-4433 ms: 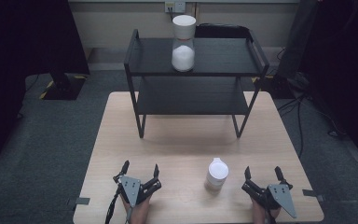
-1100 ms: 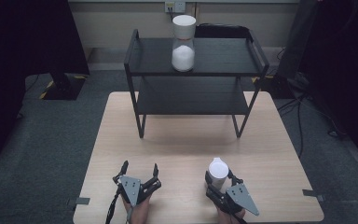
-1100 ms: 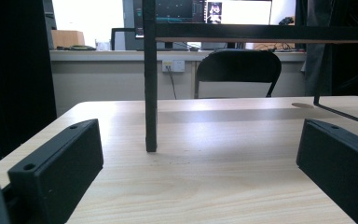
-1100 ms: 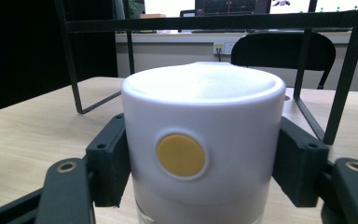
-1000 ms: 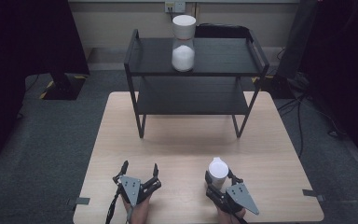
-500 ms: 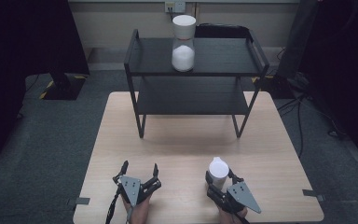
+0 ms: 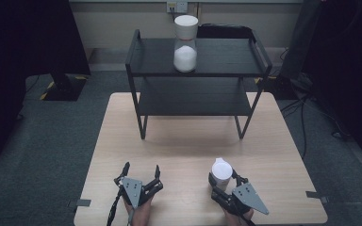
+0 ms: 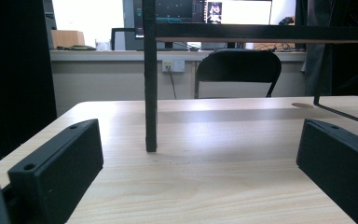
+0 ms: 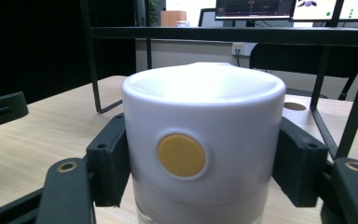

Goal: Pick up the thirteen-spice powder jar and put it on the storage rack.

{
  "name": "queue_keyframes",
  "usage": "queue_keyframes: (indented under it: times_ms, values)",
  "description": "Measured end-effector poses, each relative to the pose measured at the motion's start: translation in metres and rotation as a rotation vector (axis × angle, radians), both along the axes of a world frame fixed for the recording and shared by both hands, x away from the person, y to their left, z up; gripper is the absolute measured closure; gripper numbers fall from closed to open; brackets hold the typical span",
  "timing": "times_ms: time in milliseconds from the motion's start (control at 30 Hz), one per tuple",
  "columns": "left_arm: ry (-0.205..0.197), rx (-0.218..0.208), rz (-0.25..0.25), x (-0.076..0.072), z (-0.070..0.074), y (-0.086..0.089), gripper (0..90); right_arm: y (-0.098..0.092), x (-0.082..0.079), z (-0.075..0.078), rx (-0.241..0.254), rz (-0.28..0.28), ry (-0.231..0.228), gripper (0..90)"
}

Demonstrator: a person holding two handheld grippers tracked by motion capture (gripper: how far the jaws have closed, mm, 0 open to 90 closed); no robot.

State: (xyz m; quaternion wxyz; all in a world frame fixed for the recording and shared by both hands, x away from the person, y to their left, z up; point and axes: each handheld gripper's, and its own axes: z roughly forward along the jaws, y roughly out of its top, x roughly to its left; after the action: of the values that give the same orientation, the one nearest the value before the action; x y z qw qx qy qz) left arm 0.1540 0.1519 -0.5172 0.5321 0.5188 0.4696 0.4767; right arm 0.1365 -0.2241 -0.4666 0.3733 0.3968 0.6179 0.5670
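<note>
Right gripper [image 7: 220, 181]: closed on a white canister [image 7: 220, 172] at the near right part of the wooden table [image 7: 188, 146]. In the right gripper view the two black jaws press the canister [image 9: 203, 140] from both sides, at lid level. Canister stands upright on the table.

Canister appearance: cylindrical, w/ a white matte lid that is wide, smooth and slightly domed on top. A round yellow button [image 9: 181, 155] sits in the lid's side wall, facing the gripper camera. Below the lid a seam shows, then a clear lower section; contents of this one cannot be told from the views.

Left gripper [image 7: 141, 174]: open, jaws spread wide, nothing between them. It rests at the near left part of the table, well apart from the canister. In the left gripper view, bare tabletop lies between the jaws and a leg of the black rack [image 8: 150, 74] stands ahead.

Black two-tier rack [image 7: 198, 75]: stands at the far half of the table. On its top shelf stands a second canister [image 7: 185, 43], same type: white lid, clear body, approx. half full of white material.

Background: black chair [image 8: 237, 70] and wall outlet [image 8: 173, 66] behind the table.
</note>
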Motion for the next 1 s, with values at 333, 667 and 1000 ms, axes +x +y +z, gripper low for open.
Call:
queue_keyframes:
  times_ms: [333,667,1000]
  values:
    - [0.0,0.0,0.0,0.0,0.0,0.0,0.0,-0.011,0.004,0.012,0.004,0.044,-0.005,30.0]
    - [0.0,0.0,0.0,0.0,0.0,0.0,0.0,-0.022,0.014,0.03,0.007,0.1,0.004,30.0]
    - [0.0,0.0,0.0,0.0,0.0,0.0,0.0,-0.035,0.027,0.053,0.008,0.16,0.006,30.0]
